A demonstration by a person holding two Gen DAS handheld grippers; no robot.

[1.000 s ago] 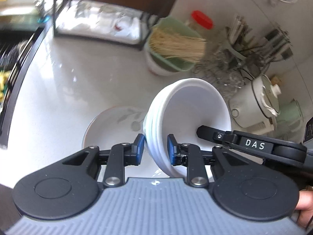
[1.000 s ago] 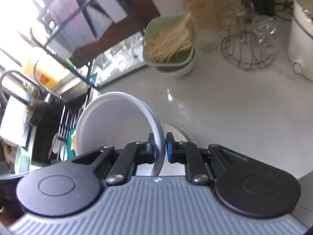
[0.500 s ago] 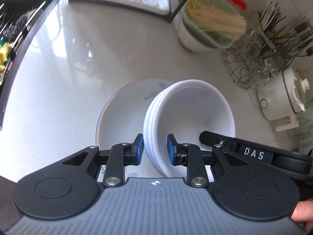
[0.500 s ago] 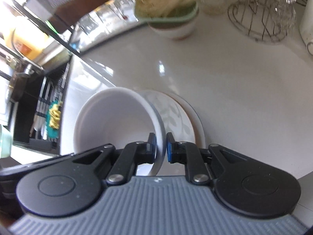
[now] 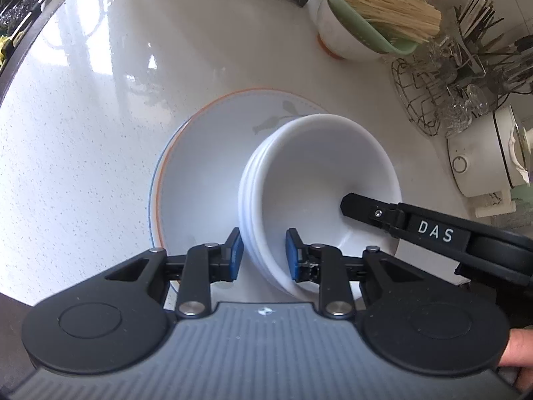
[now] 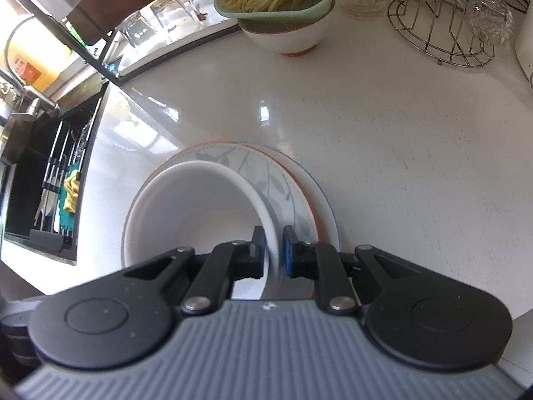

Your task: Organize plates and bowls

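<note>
A stack of white bowls (image 5: pixel 319 180) sits low over a stack of plates (image 5: pixel 206 153) with a grey leaf pattern and orange rim on the white counter. My left gripper (image 5: pixel 263 256) is shut on the stack's left rim, pads on either side of the wall. My right gripper (image 6: pixel 273 250) is shut on the bowl rim (image 6: pixel 263 206) on the opposite side; its finger shows inside the bowl in the left wrist view (image 5: pixel 363 205). The plates (image 6: pixel 299 186) lie under the bowls.
A white bowl topped by a green basket of dry noodles (image 5: pixel 366 20) stands at the back. A wire rack with glasses (image 5: pixel 443 100) and a white cooker (image 5: pixel 483 163) are at the right. A sink with a dish rack (image 6: pixel 56 180) lies at the left.
Both grippers have carried the bowl stack down and forward over the plates; the plates now fill more of both views and the bowls sit lower on them.
</note>
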